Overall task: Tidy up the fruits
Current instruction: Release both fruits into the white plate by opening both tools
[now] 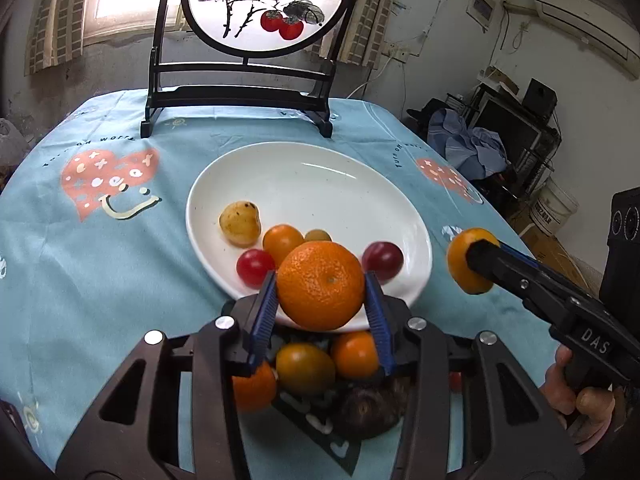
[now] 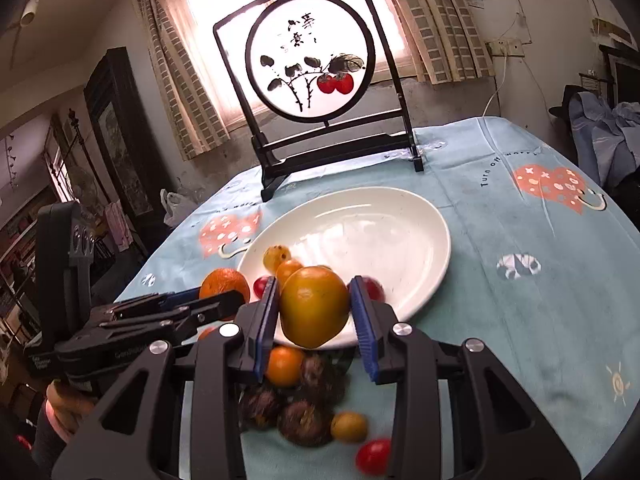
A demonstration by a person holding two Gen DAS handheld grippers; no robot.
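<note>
Left wrist view: a large orange [image 1: 322, 284] is held between the blue pads of the left gripper [image 1: 322, 292], clamped across its widest part and lifted above the near rim of the white plate [image 1: 320, 176]. In the right wrist view a smaller orange-green citrus [image 2: 314, 306] is gripped the same way by the right gripper [image 2: 316, 312], just short of the plate's near edge.

Both fruits are judged to be firm, fairly light and smooth-skinned. The peel should give a little under pressure, so a hold across the equator, as seen now, is considered safest; a grip nearer either end would likely let the round body roll out. Hard squeezing is to be avoided, since bruising is possible.

Beyond the left gripper's tips, the plate is seen to hold a yellow loquat-like fruit [image 1: 240, 223], a small orange [image 1: 282, 240], a greenish fruit partly hidden behind it, and two red cherry tomatoes [image 1: 255, 266]. Below and behind both sets of fingers, a loose pile is left on the blue tablecloth [image 1: 100, 248]: small oranges, dark brown wrinkled fruits [image 2: 306, 426], a yellow fruit and a red tomato [image 2: 373, 456]. Whether that pile rests in a container cannot be told.
</note>
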